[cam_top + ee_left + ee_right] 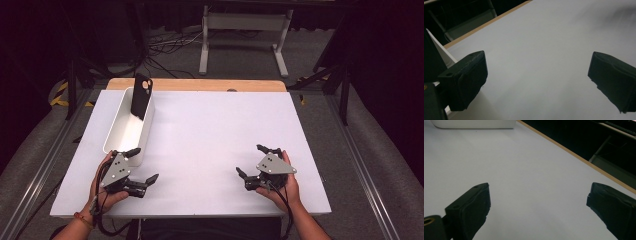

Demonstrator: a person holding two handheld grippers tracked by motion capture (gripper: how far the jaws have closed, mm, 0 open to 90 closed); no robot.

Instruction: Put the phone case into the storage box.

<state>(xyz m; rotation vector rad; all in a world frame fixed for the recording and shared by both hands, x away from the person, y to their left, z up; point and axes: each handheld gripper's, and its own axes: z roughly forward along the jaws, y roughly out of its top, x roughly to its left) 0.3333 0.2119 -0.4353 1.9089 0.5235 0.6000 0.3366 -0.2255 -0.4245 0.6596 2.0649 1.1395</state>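
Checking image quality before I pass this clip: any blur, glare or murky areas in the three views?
High view: sharp and evenly lit on the white table, surroundings very dark. Left gripper view: soft focus, with a smeared dark patch at upper right. Right gripper view: table bright, the black jaws slightly soft, the background beyond the edge nearly black.

Each hand holds a black two-jaw tool. The left gripper [144, 164] and the right gripper [251, 160] each carry a grey three-cornered plate on top, dotted with small dark screw holes. Black cables trail from both toward the person. The jaw pads are thick, matte black blocks with rounded edges. An orange band circles the left wrist [83, 218]; forearms are unsleeved.
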